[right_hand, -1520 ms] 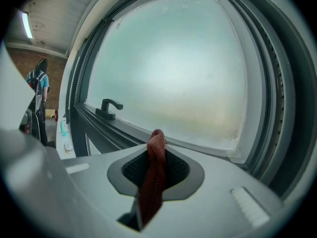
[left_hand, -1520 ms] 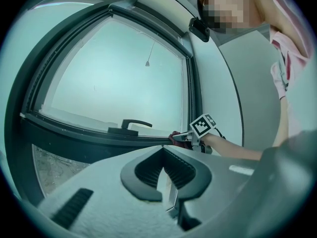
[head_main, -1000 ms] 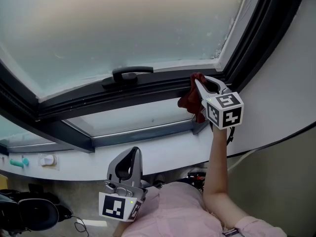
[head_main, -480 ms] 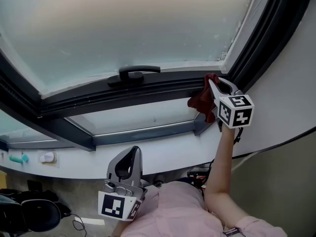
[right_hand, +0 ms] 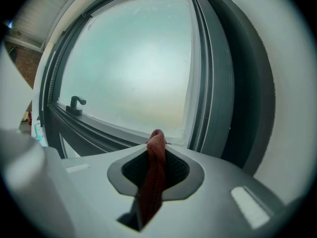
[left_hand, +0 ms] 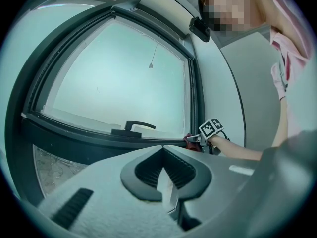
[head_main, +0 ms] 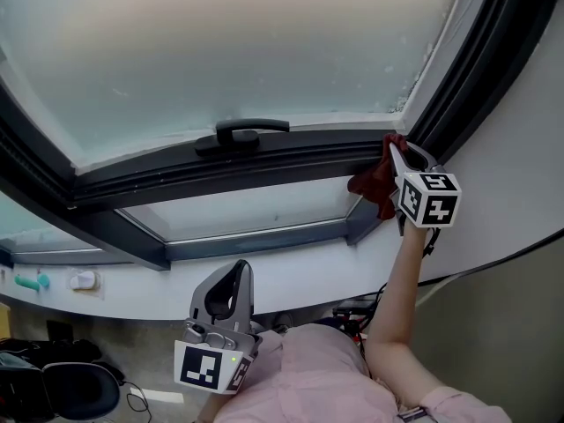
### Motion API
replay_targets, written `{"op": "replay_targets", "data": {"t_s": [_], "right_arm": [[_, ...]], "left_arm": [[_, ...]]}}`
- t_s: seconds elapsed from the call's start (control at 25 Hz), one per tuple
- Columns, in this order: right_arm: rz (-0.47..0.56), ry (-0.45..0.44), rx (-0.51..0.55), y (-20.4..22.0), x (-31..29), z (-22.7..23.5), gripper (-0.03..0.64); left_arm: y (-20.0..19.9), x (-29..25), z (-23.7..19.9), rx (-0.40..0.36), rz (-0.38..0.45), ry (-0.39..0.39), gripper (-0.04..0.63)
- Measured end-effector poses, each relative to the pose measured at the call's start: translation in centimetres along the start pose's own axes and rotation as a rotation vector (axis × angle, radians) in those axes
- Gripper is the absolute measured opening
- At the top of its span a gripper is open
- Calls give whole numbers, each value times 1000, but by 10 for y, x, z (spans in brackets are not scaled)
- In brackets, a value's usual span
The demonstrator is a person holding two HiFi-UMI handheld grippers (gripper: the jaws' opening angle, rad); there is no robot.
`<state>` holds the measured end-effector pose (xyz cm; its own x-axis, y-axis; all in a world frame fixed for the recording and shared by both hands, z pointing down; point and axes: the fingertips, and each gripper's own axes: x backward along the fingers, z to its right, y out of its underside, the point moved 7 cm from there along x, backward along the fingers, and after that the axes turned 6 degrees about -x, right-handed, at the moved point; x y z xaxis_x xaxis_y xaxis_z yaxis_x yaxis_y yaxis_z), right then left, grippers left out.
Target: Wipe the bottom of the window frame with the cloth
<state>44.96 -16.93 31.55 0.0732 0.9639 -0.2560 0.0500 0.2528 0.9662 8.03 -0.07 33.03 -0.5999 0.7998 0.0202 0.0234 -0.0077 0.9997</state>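
Observation:
My right gripper [head_main: 396, 145] is shut on a dark red cloth [head_main: 375, 181], pressed against the bottom of the dark window frame [head_main: 291, 152] at its right corner. In the right gripper view the cloth [right_hand: 154, 177] runs between the closed jaws, its end poking out toward the frosted glass [right_hand: 133, 68]. My left gripper [head_main: 231, 282] hangs low near the person's chest, away from the window, jaws shut with nothing in them. In the left gripper view, the right gripper [left_hand: 198, 138] and cloth [left_hand: 191, 140] show small at the frame's lower right corner.
A black window handle [head_main: 242, 133] sits on the bottom frame left of the cloth. Below runs a white sill [head_main: 291, 263]; a teal item [head_main: 33, 282] and a white knob [head_main: 84, 281] lie at its left end. A grey wall [head_main: 520, 166] stands at the right.
The right gripper has slid the cloth rightward along the bottom frame into the right corner. The left gripper has stayed put.

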Motion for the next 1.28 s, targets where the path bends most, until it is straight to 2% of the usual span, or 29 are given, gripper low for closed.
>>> {"op": "replay_targets", "data": {"t_s": [0.24, 0.76, 0.96, 1.16, 1.28], "right_arm": [[6, 65, 24, 1, 2, 10, 55], [8, 103, 42, 0, 2, 15, 54], [-15, 162, 120, -3, 2, 11, 54], [-26, 248, 259, -5, 1, 1, 49], [-17, 270, 278, -5, 5, -4, 49]], "left_arm": [[0, -1, 0, 0, 1, -7, 0], [1, -6, 0, 6, -6, -9, 0], [1, -6, 0, 16, -1, -6, 0], [4, -3, 0, 25, -12, 1, 0], [4, 1, -2, 28, -15, 5, 0]]}}
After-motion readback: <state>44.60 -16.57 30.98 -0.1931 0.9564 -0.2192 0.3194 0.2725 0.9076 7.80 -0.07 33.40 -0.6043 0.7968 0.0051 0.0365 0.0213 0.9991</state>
